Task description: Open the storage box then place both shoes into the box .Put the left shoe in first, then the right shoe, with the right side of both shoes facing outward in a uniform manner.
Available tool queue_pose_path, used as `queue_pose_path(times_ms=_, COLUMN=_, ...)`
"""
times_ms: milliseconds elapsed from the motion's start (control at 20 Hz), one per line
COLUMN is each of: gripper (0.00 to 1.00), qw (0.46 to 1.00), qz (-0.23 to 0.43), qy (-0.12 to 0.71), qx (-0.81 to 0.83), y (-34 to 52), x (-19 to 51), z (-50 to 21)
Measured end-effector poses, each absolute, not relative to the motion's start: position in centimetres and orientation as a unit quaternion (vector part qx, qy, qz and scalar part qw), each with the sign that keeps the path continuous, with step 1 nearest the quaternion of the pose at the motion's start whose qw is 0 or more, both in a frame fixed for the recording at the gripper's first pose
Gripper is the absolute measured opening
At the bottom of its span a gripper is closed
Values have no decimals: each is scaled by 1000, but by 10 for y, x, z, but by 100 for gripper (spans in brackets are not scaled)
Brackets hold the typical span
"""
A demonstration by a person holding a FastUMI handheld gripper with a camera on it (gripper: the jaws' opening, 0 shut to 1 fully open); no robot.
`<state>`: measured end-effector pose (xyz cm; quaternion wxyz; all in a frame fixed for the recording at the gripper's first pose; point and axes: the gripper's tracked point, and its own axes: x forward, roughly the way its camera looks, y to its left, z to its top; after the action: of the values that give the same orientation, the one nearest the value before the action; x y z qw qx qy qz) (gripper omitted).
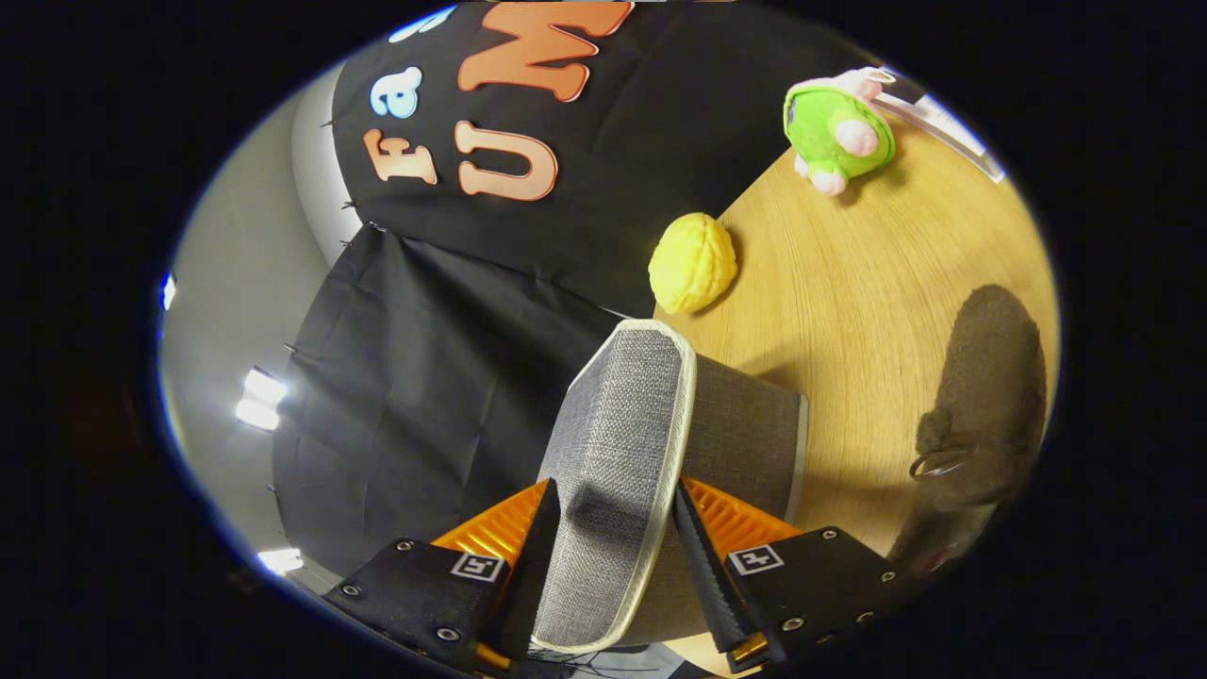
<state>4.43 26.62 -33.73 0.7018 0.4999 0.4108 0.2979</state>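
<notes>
The grey fabric lid (618,443) of the storage box, edged with pale piping, stands between my two fingers. My gripper (613,495) is shut on this lid, one finger on each face, and holds it raised off the box. The box's darker grey body (750,424) lies just behind the lid on the wooden table (849,283). Past the box, to the right of my fingers, a brown fuzzy shoe (990,387) rests on the table with a metal ring (938,464) at its heel. The inside of the box is hidden.
A yellow knitted ball (693,262) sits on the table just beyond the lid's far end. Farther off, a green and pink plush toy (837,127) lies near a white strip (943,123) at the table's edge. Black cloth walls hang beyond the table.
</notes>
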Motion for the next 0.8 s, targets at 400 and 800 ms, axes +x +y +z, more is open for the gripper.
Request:
queue_pose_path(times_ms=400, gripper=22, qw=724, qz=276, qy=397, qx=492, y=245, x=51, z=-316)
queue_pose_path(times_ms=800, gripper=6, qw=753, qz=288, qy=361, qx=468, y=241, x=54, z=-258)
